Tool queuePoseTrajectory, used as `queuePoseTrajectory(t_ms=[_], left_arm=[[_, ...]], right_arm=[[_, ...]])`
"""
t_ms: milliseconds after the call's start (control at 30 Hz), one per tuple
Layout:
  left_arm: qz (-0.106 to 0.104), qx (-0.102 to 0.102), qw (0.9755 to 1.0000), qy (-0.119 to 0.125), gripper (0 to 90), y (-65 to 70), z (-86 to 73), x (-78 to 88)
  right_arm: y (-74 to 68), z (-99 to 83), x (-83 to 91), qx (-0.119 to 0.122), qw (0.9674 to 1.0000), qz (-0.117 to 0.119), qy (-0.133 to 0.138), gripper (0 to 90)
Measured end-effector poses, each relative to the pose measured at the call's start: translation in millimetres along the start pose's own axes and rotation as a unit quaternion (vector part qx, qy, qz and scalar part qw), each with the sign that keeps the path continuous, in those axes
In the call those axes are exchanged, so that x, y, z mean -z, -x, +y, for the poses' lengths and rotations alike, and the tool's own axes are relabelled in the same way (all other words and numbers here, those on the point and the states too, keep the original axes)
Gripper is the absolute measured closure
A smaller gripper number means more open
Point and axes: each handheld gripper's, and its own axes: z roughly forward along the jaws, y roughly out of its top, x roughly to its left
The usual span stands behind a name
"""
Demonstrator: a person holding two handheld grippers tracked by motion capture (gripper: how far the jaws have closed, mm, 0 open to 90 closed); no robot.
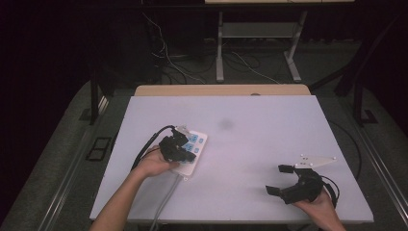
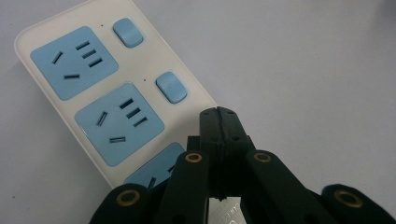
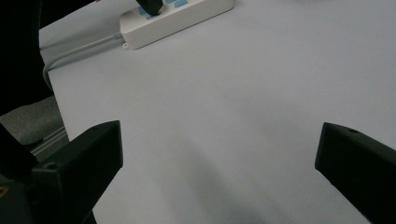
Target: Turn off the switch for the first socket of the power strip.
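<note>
A white power strip [image 1: 196, 143] with blue sockets and blue switches lies on the left part of the white table [image 1: 260, 120]. My left gripper [image 1: 174, 147] is over its near half, shut. In the left gripper view the closed jaw tips [image 2: 218, 112] rest at the strip's [image 2: 144, 100] right edge, below two blue switches [image 2: 171, 87]; what lies under the tips is hidden, and I cannot tell if they touch it. My right gripper [image 1: 279, 179] hovers at the front right, open and holding nothing. In the right gripper view [image 3: 217, 140] the strip [image 3: 177, 21] lies far off.
The strip's grey cable [image 1: 165, 198] runs toward the table's front edge. A faint dark smudge [image 1: 225, 124] marks the table's middle back. Beyond the table are a desk frame [image 1: 220, 48] and loose cables [image 1: 166, 57] on the floor.
</note>
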Motion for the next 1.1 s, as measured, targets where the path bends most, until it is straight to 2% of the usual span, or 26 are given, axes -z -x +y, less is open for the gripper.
queuePoseTrajectory(t_ms=[367, 400, 533, 700, 833, 1100], left_arm=[[0.0, 0.003, 1.0, 0.0, 89.6, 0.3, 0.3, 0.8], [-0.006, 0.007, 0.9999, 0.011, 89.6, -0.1, 0.3, 2.7], [-0.012, 0.004, 0.9999, 0.007, 89.4, -0.1, -1.3, 6.9], [-0.011, 0.013, 0.9991, 0.039, 89.4, -3.5, -2.7, 20.3], [0.001, 0.012, 0.9989, 0.045, 89.4, -4.0, -5.8, 27.9], [0.009, 0.016, 0.9978, 0.064, 89.4, -3.2, -9.0, 39.3]], right_arm=[[0.3, 0.1, 0.6, -0.002, 1.0, 0.0, 0.002, 0.6], [0.4, 0.1, 0.7, -0.002, 1.0, -0.001, 0.002, 0.6], [1.2, 0.2, 0.9, -0.004, 1.0, 0.0, 0.003, 0.6], [0.9, 0.2, 1.0, -0.003, 1.0, 0.0, 0.003, 0.6], [1.1, 0.2, 0.8, -0.004, 1.0, 0.0, 0.003, 0.6], [1.5, 0.0, 1.0, -0.005, 1.0, -0.002, 0.003, 0.6]])
